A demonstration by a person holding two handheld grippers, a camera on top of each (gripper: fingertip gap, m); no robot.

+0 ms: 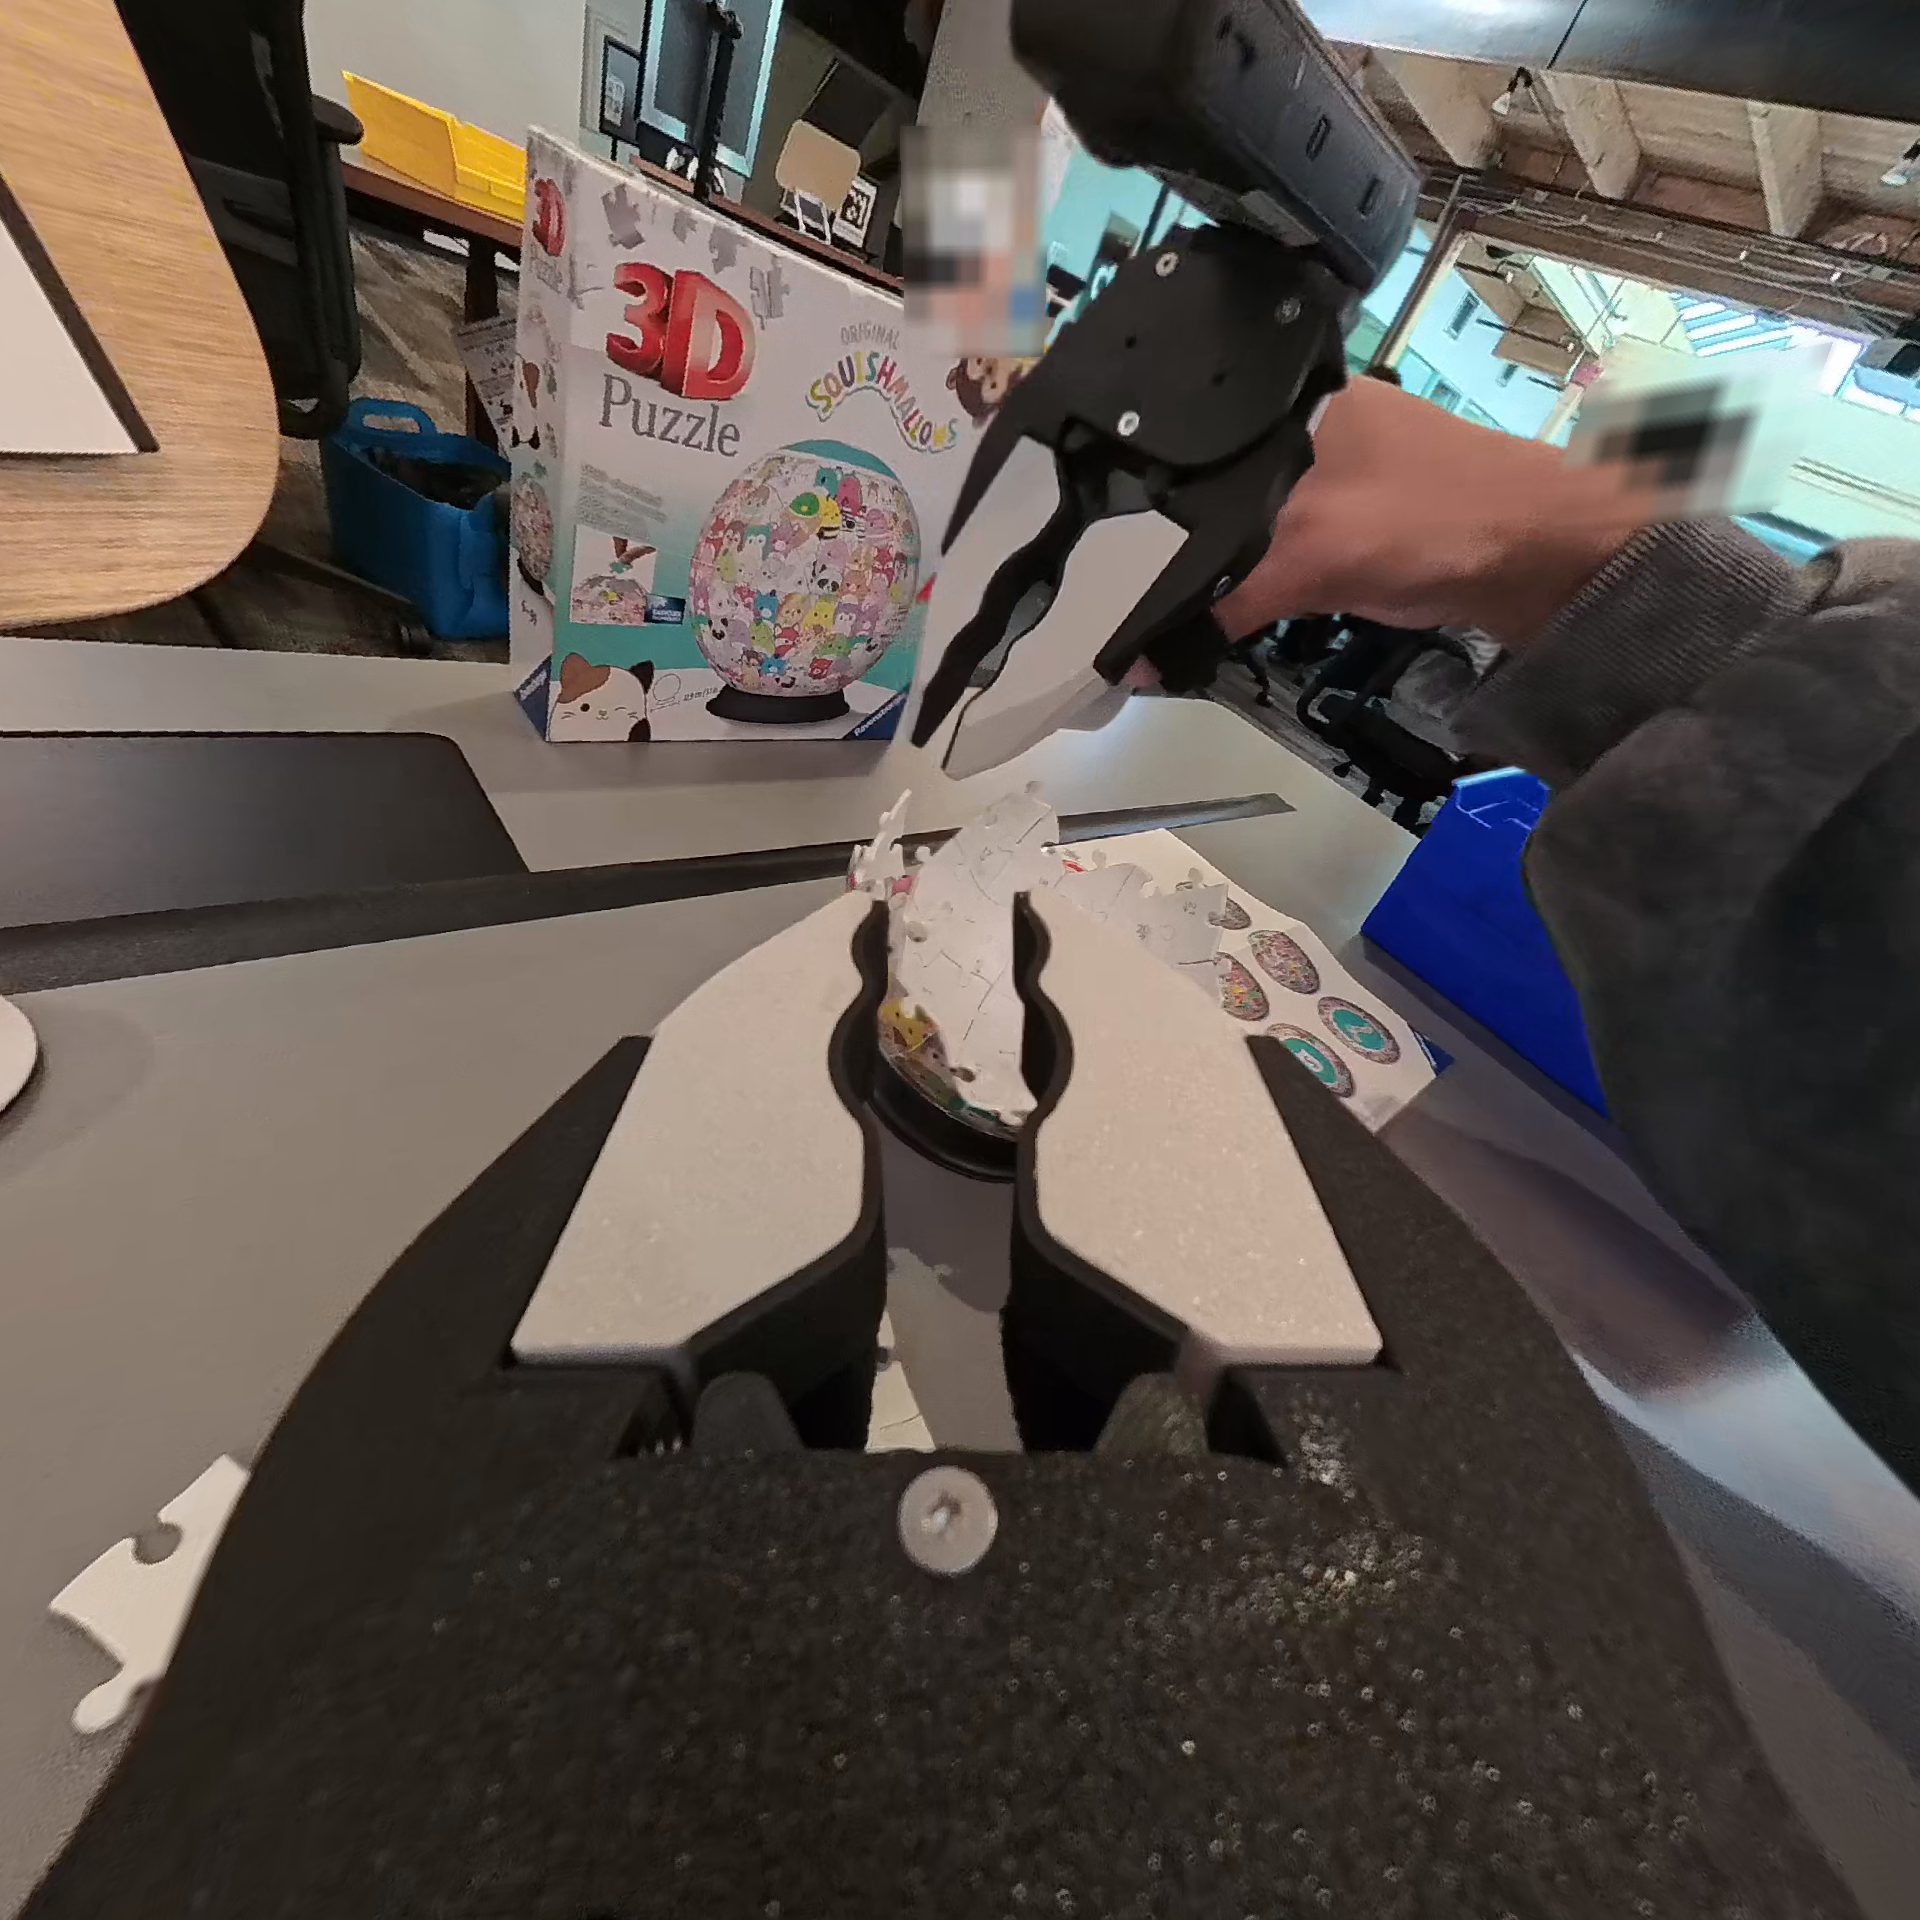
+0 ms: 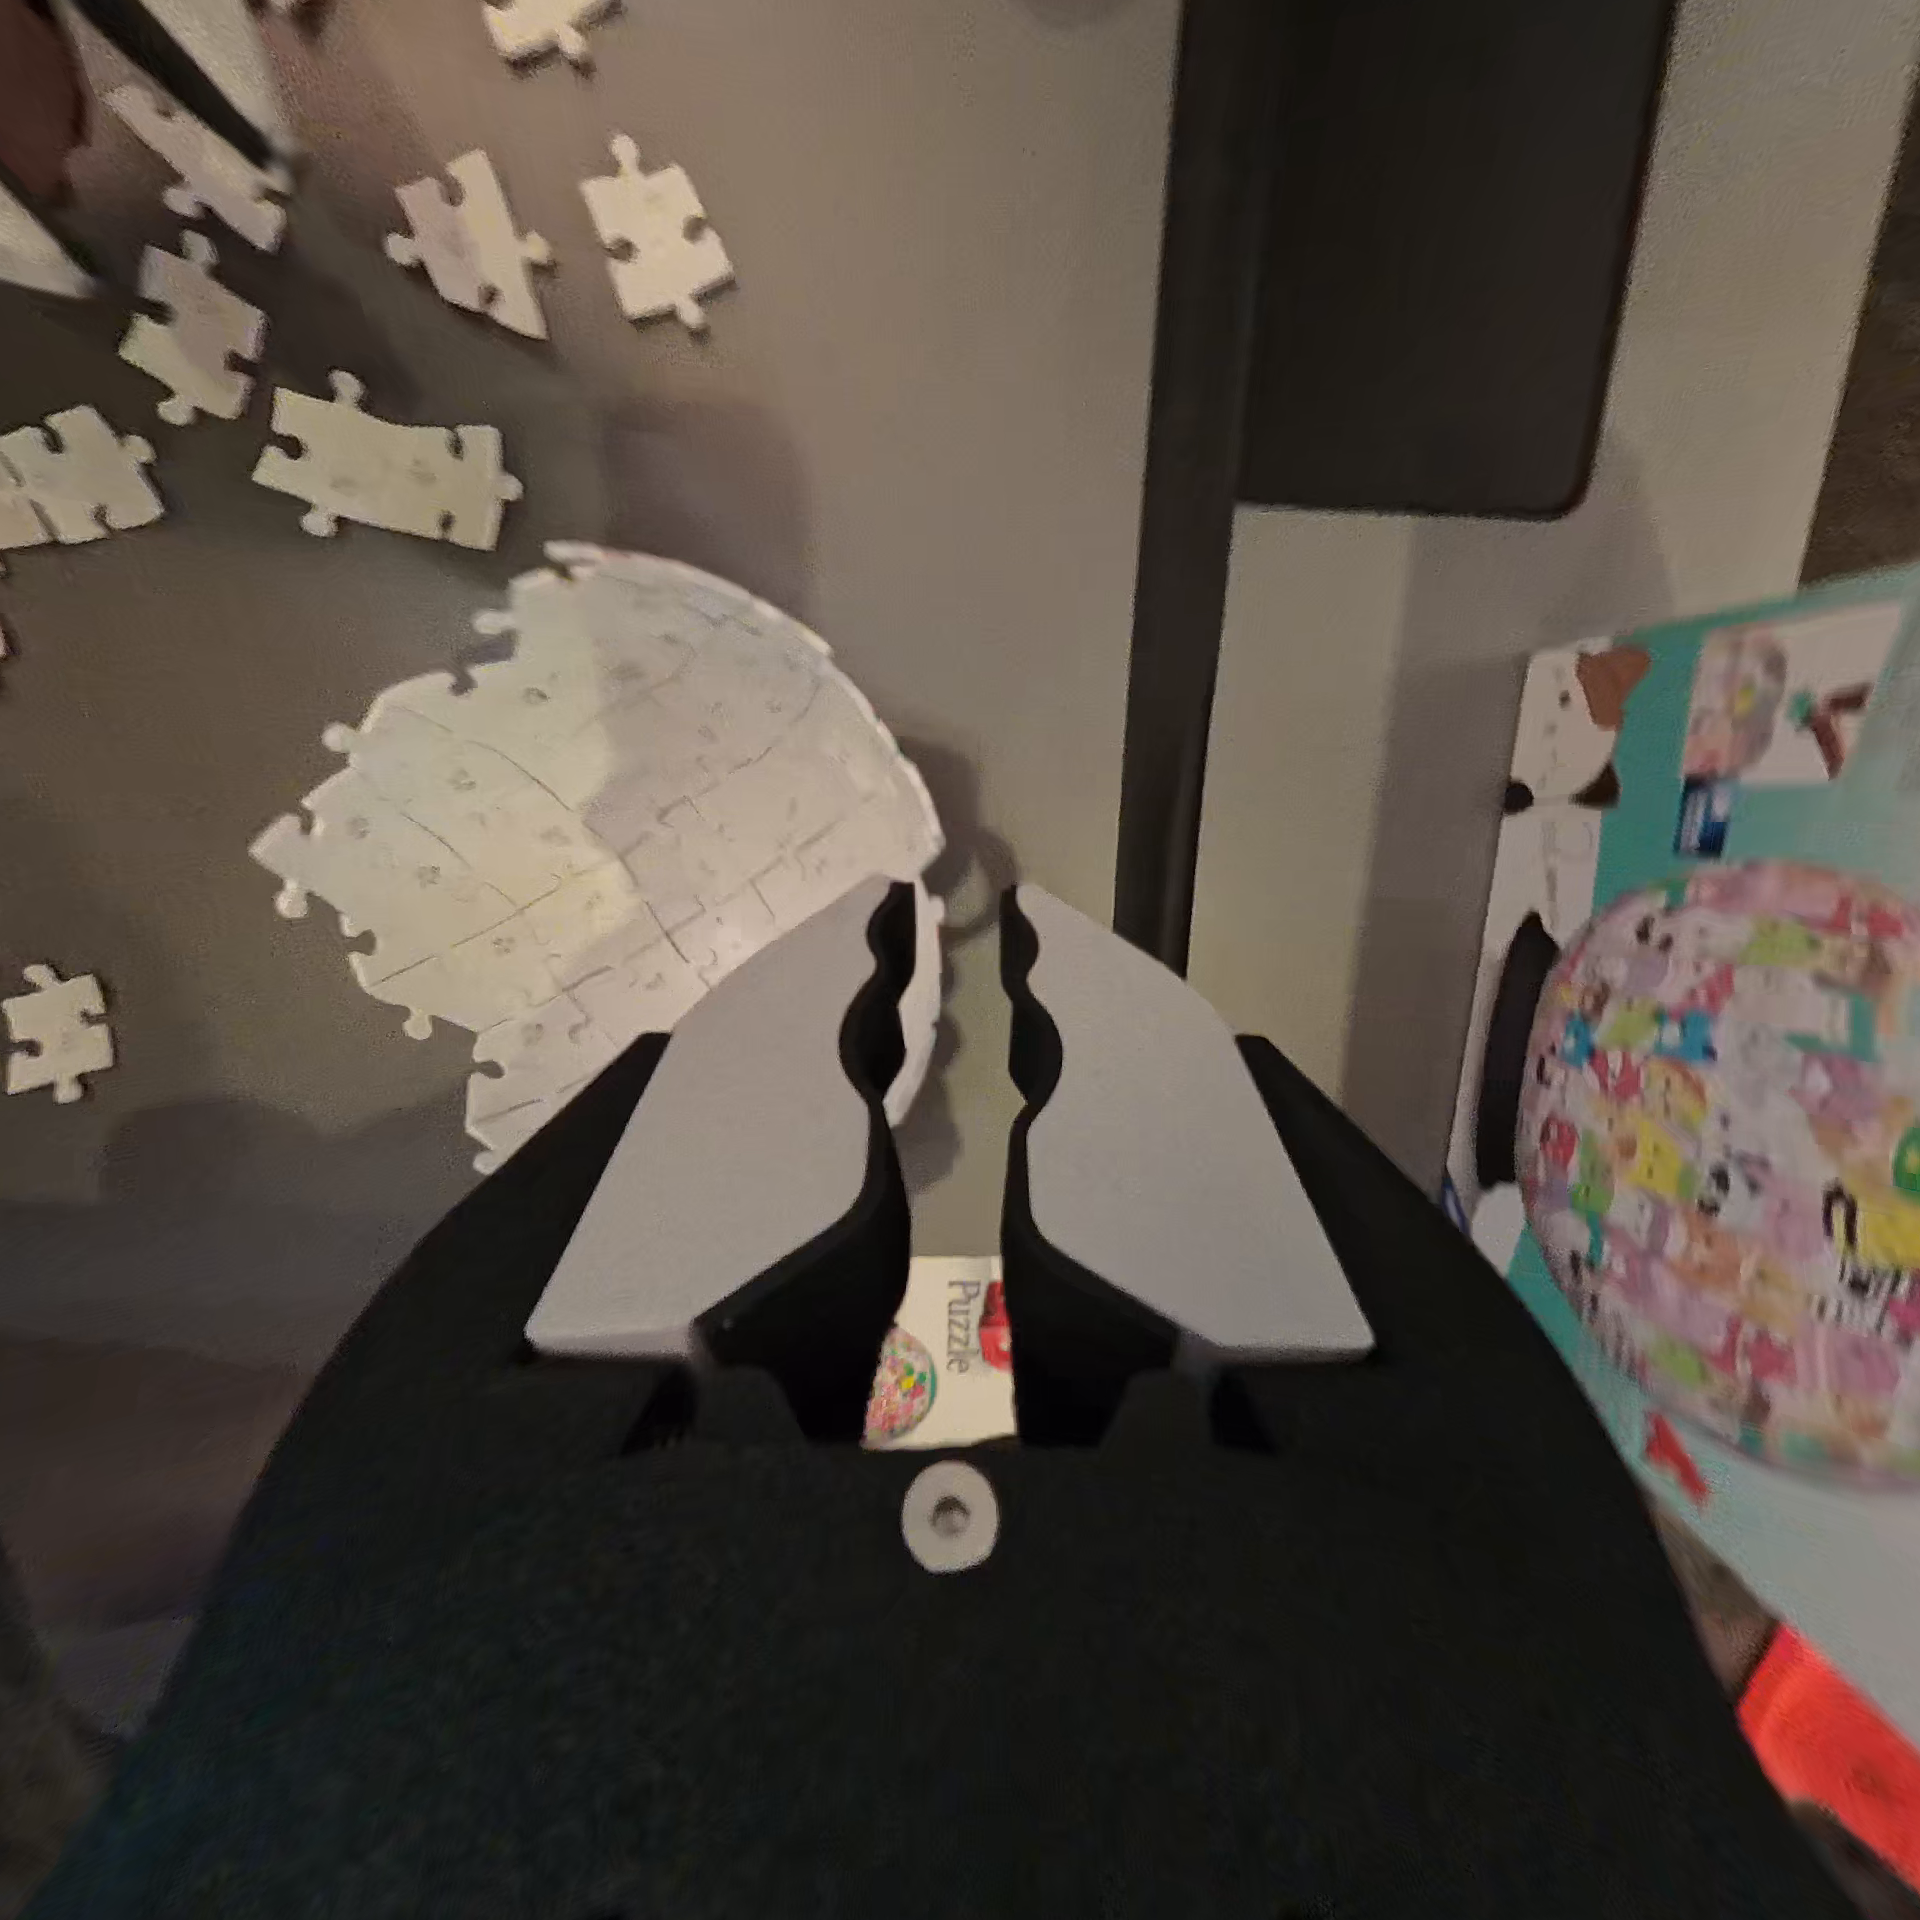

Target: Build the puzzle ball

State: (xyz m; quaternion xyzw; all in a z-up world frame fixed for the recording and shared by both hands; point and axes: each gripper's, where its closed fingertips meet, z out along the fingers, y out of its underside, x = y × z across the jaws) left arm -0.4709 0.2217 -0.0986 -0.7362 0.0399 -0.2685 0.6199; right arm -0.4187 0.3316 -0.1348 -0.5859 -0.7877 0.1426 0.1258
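Note:
The partly built puzzle ball (image 1: 961,935) is a white half shell with a colourful outside, sitting on a black stand (image 1: 935,1138) on the grey table. From above it shows its white inside (image 2: 582,831). My left gripper (image 1: 956,914) is open and empty, short of the ball, which shows through its finger gap. My right gripper (image 1: 940,753), held by a hand, hovers just above the shell's top rim. In its own view it (image 2: 961,904) looks down over the shell's right rim, fingers a narrow gap apart, with nothing seen between them. Several loose white pieces (image 2: 384,473) lie on the table beyond the shell.
The puzzle box (image 1: 727,468) stands upright behind the ball and shows at the right of the right wrist view (image 2: 1714,1091). A printed sheet (image 1: 1299,1018) and a blue bin (image 1: 1475,914) lie to the right. One loose piece (image 1: 135,1590) lies beside my left gripper. A dark mat (image 2: 1403,260) lies past the ball. My hands' fingertips stand some 12 cm from each other.

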